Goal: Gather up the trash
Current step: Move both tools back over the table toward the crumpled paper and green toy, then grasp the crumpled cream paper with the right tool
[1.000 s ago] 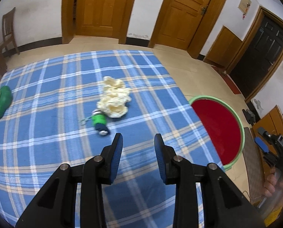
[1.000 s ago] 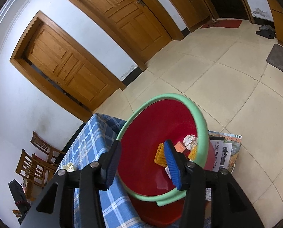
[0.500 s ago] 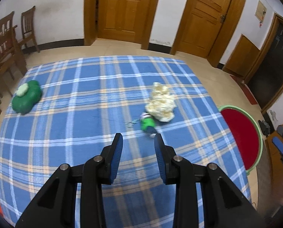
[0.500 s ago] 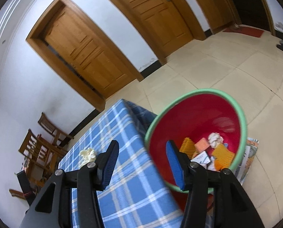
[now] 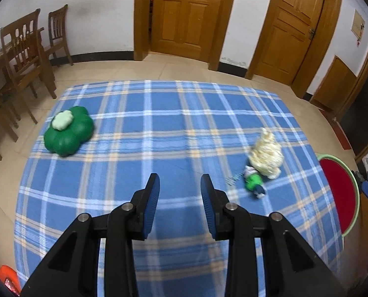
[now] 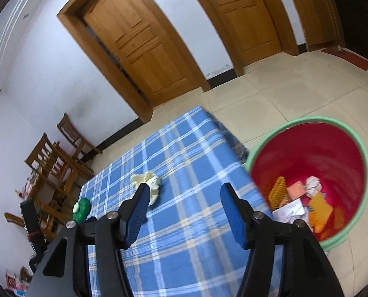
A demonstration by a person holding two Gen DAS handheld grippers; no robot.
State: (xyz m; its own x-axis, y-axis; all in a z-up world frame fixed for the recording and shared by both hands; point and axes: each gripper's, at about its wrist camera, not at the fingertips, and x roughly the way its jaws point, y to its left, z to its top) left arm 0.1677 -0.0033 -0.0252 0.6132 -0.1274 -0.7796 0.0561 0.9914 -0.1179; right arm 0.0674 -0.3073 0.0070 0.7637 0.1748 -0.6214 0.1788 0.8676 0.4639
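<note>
On the blue plaid tablecloth lie a crumpled cream-yellow wad and, touching its near side, a small green bottle-like piece of litter, both at the right. A green clover-shaped object with a pale top sits at the far left. My left gripper hovers open and empty above the cloth's near middle. My right gripper is open and empty over the table's right edge; the wad shows past its left finger. The red bin with a green rim holds several orange and paper scraps.
The bin stands off the table's right edge on the tiled floor. Wooden chairs stand past the far left corner. Wooden doors line the back wall. An orange item peeks at the near left.
The left view has swung leftward, so the wad and green litter slid to the right and the clover object came into fuller view. The right gripper has moved from over the bin toward the table.
</note>
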